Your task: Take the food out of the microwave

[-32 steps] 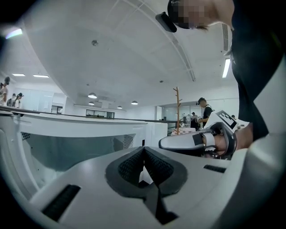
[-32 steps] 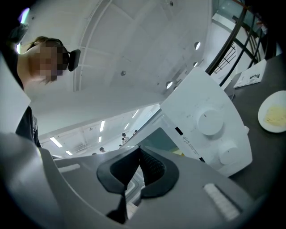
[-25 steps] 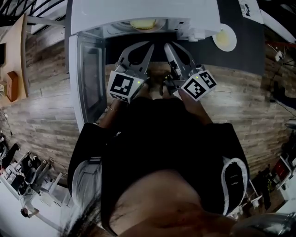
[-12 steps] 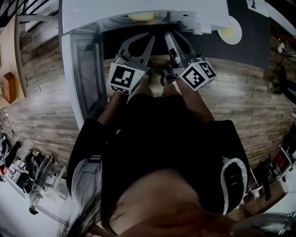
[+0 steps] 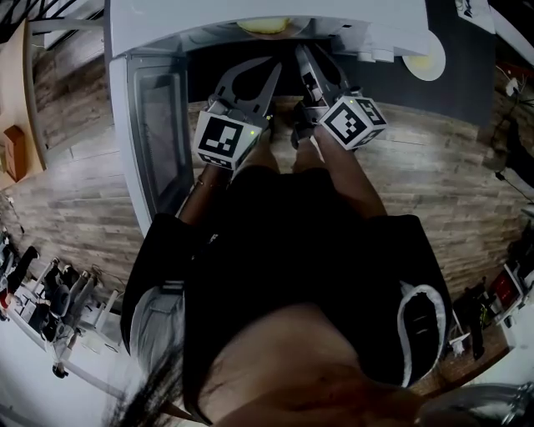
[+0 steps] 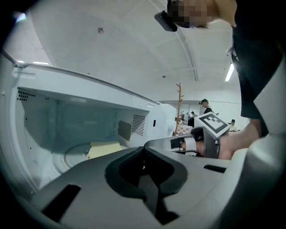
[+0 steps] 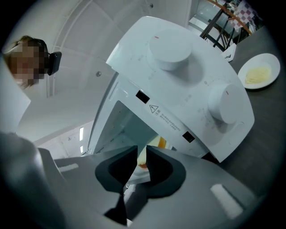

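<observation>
The white microwave (image 5: 250, 21) stands open, its door (image 5: 158, 125) swung out to the left. Inside, pale yellow food (image 5: 265, 25) lies on the turntable plate (image 6: 73, 154); it also shows as food (image 6: 105, 149) in the left gripper view. My left gripper (image 5: 265, 68) is shut and empty, just before the opening, as are its jaws (image 6: 144, 150) in its own view. My right gripper (image 5: 305, 57) hovers beside it; its jaws (image 7: 142, 150) have just been opening and stand slightly apart with nothing between them. The food (image 7: 154, 145) shows through the gap.
The control panel with two round knobs (image 7: 172, 49) sits right of the opening. A white plate (image 5: 427, 60) with yellow food rests on the dark counter (image 5: 467, 75) to the microwave's right. Wooden flooring lies below, and the open door walls off the left side.
Both grippers have edged closer to the microwave's opening, the right one more. The right jaws have parted slightly.
</observation>
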The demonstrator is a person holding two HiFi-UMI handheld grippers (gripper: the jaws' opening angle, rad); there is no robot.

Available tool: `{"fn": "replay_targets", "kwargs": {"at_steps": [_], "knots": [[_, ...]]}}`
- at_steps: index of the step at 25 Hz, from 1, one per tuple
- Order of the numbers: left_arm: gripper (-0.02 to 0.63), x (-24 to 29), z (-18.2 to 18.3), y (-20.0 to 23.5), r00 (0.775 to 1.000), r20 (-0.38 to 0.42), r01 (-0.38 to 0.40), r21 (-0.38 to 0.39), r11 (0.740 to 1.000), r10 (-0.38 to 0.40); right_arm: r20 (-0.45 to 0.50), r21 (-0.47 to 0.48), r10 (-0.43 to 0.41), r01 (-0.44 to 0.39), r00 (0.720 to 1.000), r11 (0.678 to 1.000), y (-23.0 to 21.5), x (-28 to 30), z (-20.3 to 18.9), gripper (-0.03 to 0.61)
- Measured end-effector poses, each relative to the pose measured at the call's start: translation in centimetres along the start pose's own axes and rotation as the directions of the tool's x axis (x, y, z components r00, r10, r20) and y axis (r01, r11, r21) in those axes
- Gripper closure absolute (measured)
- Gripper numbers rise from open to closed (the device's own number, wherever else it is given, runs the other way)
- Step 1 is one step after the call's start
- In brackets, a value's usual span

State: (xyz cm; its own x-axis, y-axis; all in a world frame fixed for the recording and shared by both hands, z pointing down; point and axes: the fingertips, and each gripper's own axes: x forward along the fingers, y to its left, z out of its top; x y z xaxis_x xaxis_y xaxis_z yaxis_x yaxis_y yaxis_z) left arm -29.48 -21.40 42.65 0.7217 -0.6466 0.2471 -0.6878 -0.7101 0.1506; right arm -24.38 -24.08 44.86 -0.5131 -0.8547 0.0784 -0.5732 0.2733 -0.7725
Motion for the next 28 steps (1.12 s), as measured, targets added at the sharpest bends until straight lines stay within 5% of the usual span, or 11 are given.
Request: {"fn": "replay_targets", "kwargs": {"at_steps": [16, 28], "knots": [[0.606, -1.0, -0.2, 0.8, 1.000, 0.002, -0.009, -0.007, 1.000, 0.009, -0.007, 0.036, -0.135, 0.135, 0.991, 0.990, -3.0, 2.5, -1.4, 0.425], [0.606, -2.3, -0.4, 1.4, 1.000, 0.007, -0.023, -0.010, 1.000, 0.023, -0.013, 0.084, -0.244, 0.244, 0.970, 0.966, -4.8, 3.4, -2.1, 0.411]]}}
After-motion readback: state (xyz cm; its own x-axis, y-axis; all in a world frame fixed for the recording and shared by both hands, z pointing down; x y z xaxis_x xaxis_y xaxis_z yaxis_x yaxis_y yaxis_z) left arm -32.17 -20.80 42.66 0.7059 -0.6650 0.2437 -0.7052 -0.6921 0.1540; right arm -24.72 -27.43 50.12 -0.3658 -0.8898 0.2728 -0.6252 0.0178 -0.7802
